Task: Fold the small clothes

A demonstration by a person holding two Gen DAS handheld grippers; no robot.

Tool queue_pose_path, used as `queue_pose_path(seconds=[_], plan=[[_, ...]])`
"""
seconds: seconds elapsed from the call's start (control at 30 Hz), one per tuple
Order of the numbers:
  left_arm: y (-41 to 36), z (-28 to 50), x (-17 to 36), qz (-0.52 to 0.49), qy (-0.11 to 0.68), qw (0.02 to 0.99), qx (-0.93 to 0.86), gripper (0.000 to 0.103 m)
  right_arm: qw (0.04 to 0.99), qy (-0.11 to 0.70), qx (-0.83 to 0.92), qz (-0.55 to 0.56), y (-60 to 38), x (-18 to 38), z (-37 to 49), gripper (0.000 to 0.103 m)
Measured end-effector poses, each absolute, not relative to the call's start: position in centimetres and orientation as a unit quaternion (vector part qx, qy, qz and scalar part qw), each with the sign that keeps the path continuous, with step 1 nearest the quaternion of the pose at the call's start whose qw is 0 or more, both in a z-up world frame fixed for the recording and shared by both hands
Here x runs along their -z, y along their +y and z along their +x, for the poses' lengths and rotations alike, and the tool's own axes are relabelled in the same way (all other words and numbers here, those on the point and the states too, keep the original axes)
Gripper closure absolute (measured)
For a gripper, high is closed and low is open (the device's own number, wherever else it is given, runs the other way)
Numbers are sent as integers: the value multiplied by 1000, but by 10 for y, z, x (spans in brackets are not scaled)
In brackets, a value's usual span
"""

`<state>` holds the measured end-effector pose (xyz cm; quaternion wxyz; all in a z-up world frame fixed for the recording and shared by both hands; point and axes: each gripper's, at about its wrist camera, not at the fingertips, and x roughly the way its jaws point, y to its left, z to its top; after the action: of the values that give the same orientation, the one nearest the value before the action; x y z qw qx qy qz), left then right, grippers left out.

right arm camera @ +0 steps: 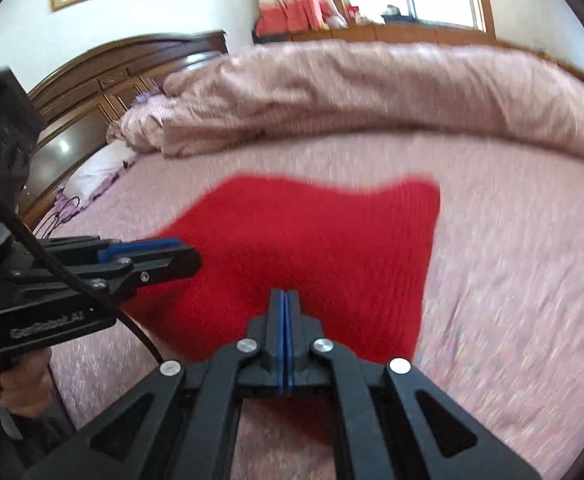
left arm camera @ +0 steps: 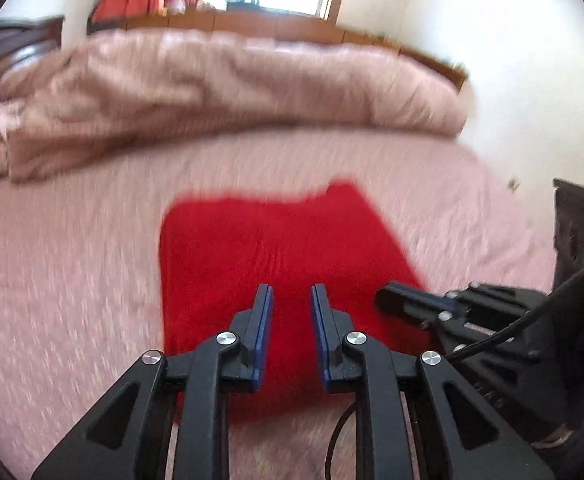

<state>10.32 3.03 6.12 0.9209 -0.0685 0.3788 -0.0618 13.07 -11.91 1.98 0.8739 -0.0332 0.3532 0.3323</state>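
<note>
Wooden headboard [right arm camera: 104, 80] shows only in right view.

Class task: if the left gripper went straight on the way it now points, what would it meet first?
Most likely the red cloth on the bed, which lies straight ahead of the left gripper; depth is unclear.

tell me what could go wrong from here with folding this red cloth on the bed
1. The right gripper has its jaws shut with no fabric visibly between them, so it may lift without the red knitted cloth.
2. The left gripper has a narrow gap in its jaws above the cloth; closing there could also pinch the pink bedsheet beneath.
3. The two grippers sit close together, so they could collide.
</note>
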Motion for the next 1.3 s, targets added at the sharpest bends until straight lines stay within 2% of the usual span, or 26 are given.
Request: queue_pose_path(seconds=[0.1,0.2,0.33,0.47,0.73,0.87,1.0,1.13,1.3], plan=[[29,122,-74,-54,355,932,45,90,889,336,-311,-24,-124,-41,152,103],[32,150,-60,-59,375,924,37,90,886,352,-302,24,-138,-41,181,103],[40,170,-24,-63,420,905,21,90,864,395,-310,37,-135,-8,203,102],[42,173,-1,-65,441,895,3,90,876,375,-301,-19,-115,19,196,103],[38,154,-25,-55,415,908,11,90,883,364,-295,-33,-113,-2,190,101],[35,144,-39,-55,396,916,20,90,883,345,-318,-5,-122,-19,182,101],[41,141,-28,-70,416,906,24,90,866,366,-339,11,-124,-15,180,101],[45,144,-4,-49,427,903,13,90,857,392,-333,-25,-112,10,180,103],[46,139,-15,-61,417,907,13,90,861,389,-327,-7,-114,4,182,103]])
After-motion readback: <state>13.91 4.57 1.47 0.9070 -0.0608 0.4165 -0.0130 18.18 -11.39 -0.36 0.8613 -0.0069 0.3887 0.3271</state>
